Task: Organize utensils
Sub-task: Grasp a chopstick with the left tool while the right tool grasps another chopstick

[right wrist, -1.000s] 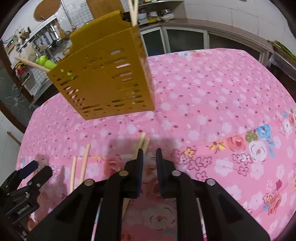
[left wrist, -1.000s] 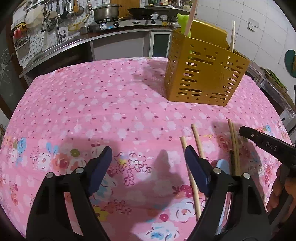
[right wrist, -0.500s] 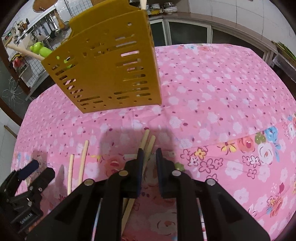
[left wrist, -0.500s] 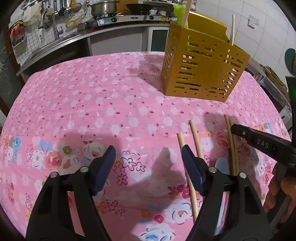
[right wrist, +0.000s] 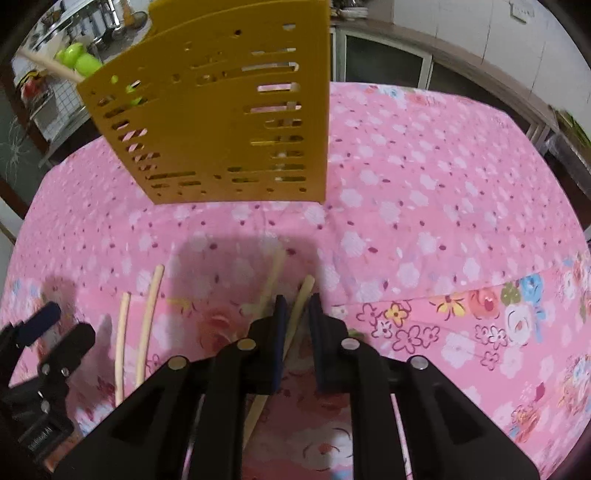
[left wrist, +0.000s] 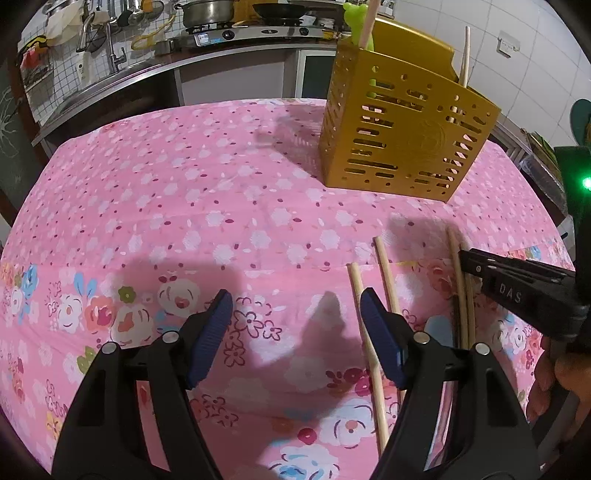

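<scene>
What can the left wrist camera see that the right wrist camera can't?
Only the left wrist view shows the stove with its pot, the sink, the right gripper from the side and the hand holding it. Only the right wrist view shows the left gripper from the side, and one chopstick between the right gripper's closing jaws. Both show the yellow holder, the pink flowered cloth and chopsticks lying on it.
</scene>
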The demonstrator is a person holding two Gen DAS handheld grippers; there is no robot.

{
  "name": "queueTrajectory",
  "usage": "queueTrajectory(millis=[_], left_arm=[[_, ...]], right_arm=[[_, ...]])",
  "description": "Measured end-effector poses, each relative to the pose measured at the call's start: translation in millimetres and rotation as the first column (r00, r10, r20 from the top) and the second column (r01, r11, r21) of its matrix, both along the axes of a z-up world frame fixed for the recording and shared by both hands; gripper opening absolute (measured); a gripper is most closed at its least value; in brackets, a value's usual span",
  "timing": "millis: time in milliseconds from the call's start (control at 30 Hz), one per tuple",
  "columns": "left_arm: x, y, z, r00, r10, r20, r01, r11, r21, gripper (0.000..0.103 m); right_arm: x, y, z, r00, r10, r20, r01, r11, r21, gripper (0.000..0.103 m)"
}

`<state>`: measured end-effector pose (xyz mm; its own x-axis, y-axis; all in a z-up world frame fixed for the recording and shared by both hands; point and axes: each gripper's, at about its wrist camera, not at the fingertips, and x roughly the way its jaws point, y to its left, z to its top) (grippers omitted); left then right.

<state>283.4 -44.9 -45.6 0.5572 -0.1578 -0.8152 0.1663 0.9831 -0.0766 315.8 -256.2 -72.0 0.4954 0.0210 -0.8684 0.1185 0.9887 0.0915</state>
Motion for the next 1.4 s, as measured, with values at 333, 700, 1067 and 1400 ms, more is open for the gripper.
queueTrajectory(millis=[333, 700, 1067, 1400], left_arm=[[5.2, -13.0, -4.7, 0.999, -0.020, -0.040, 0.020, 1.000, 0.003, 0.058], [16.2, -33.5, -13.8, 0.994, -0.045, -0.102, 0.048, 0.998, 0.027, 0.033], [30.6, -40.4, -15.4, 0.994, -0.022, -0.110, 0.029, 0.998, 0.057, 0.009], [25.8, -36.9, -7.7, 0.996, -0.023, -0.082, 0.025, 0.999, 0.021, 0.006]], right_arm=[[-9.9, -28.9, -3.0, 0.997, 0.076, -0.010, -0.076, 0.997, 0.003, 0.007], [-9.1, -57.7, -3.0, 0.998, 0.064, -0.012, -0.063, 0.998, 0.025, 0.007], [-4.8, -63.3, -4.0, 0.999, 0.043, -0.007, -0.043, 0.997, 0.063, 0.007], [-7.2, -69.8, -3.3, 0.999, 0.028, 0.015, -0.029, 0.995, 0.097, 0.006]])
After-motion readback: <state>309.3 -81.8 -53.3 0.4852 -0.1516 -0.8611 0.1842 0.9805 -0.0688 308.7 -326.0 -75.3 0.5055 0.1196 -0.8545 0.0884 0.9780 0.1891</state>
